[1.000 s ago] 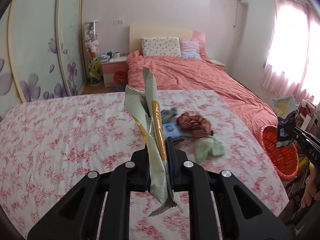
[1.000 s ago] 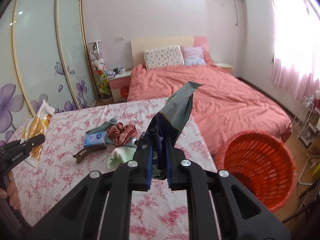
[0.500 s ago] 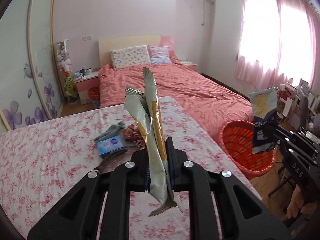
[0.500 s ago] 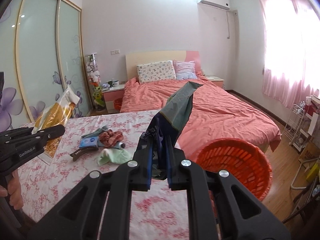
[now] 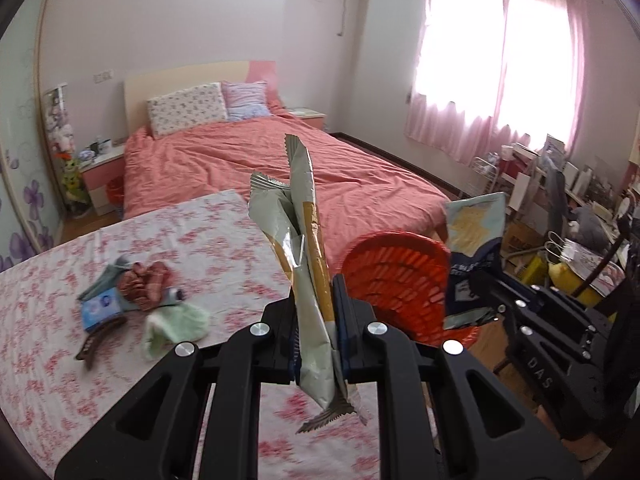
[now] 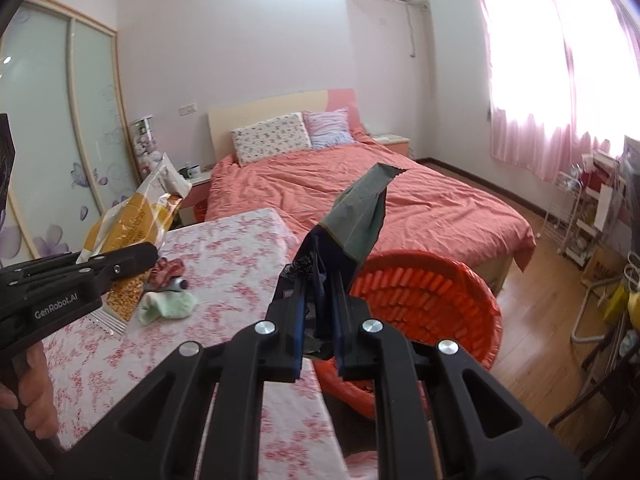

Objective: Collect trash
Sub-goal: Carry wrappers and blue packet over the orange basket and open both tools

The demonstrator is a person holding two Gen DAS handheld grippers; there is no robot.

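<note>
Left wrist view: your left gripper [image 5: 316, 334] is clamped on a crumpled silver-and-yellow snack wrapper [image 5: 298, 240] above the floral-covered table [image 5: 48, 364].
Your right gripper [image 6: 319, 326], closed on a dark blue foil wrapper [image 6: 352, 224], hangs just beside the round orange plastic basket [image 6: 444, 300].

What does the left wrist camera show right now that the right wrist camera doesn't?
Only the left wrist view shows the blue packet, the brown hair clip and the printed front of the blue wrapper held by the right gripper.

Only the right wrist view shows the person's hand on the left gripper and the printed face of the yellow snack bag.

Both show the orange basket beside the floral table, the green cloth and the pink bed.
</note>
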